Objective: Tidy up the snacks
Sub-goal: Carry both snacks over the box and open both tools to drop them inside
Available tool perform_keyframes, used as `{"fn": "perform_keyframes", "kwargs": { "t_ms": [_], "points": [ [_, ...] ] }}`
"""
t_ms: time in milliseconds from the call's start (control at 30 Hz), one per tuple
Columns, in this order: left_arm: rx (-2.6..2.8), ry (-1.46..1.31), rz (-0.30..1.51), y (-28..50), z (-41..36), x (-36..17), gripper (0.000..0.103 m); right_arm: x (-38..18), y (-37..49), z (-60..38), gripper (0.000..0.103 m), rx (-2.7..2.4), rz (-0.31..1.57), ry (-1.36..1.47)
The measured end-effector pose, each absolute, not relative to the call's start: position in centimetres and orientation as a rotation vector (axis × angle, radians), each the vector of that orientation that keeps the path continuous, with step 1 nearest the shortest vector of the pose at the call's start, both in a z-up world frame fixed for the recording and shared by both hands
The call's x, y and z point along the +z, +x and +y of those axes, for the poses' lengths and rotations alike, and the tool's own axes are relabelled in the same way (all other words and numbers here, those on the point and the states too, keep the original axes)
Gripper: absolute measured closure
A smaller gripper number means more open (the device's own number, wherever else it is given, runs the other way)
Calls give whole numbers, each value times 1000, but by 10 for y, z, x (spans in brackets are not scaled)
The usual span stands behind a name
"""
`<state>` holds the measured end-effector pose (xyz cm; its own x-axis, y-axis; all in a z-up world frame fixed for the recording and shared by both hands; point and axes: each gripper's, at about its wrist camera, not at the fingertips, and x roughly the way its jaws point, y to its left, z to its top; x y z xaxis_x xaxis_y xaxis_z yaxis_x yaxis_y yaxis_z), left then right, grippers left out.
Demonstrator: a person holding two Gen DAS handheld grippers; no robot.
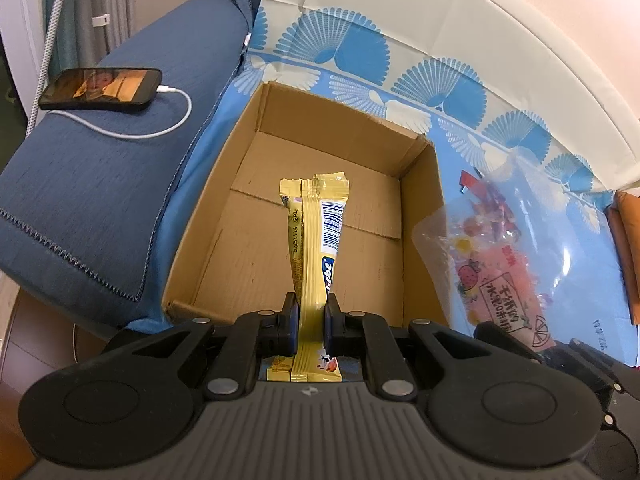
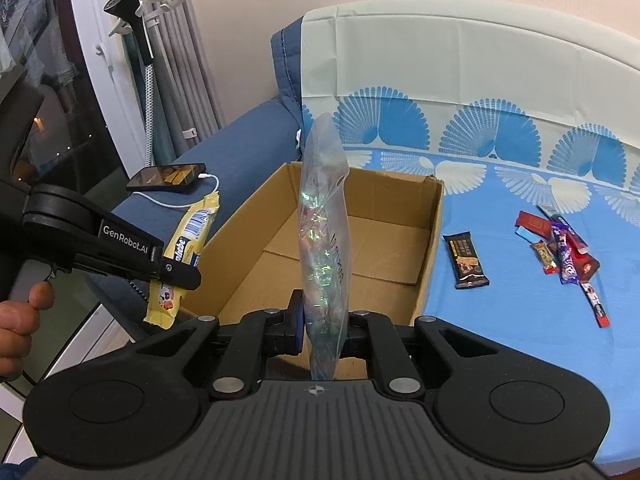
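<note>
Left gripper pinching a yellow snack packet, right gripper clamping a clear candy bag, both tilting downward over the cardboard box

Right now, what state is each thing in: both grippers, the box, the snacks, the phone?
left gripper: shut on yellow snack packet
right gripper: shut on clear candy bag
cardboard box: open, empty
loose snack bars: lying on the blue cloth
phone: plugged in, screen lit
</note>
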<state>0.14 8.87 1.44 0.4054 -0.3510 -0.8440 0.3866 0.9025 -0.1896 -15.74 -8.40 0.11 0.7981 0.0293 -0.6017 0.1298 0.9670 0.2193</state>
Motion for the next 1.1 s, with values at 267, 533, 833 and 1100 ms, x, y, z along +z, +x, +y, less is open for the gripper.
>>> {"fn": "perform_keyframes", "kwargs": {
  "t_ms": [267, 533, 833, 1100],
  "points": [
    [-460, 49, 1074, 28, 72, 1, 90, -11, -128, -92, 90, -45, 661, 276],
    [-454, 75, 1084, 54, 54, -14, 90, -27, -98, -103, 90, -49, 689, 296],
    [-447, 86, 1122, 85, 43, -36, 90, -44, -66, -112, 90, -46, 711, 309],
    [-433, 98, 1140, 106, 35, -53, 90, -60, -39, -116, 90, -51, 739, 314]
  ]
}}
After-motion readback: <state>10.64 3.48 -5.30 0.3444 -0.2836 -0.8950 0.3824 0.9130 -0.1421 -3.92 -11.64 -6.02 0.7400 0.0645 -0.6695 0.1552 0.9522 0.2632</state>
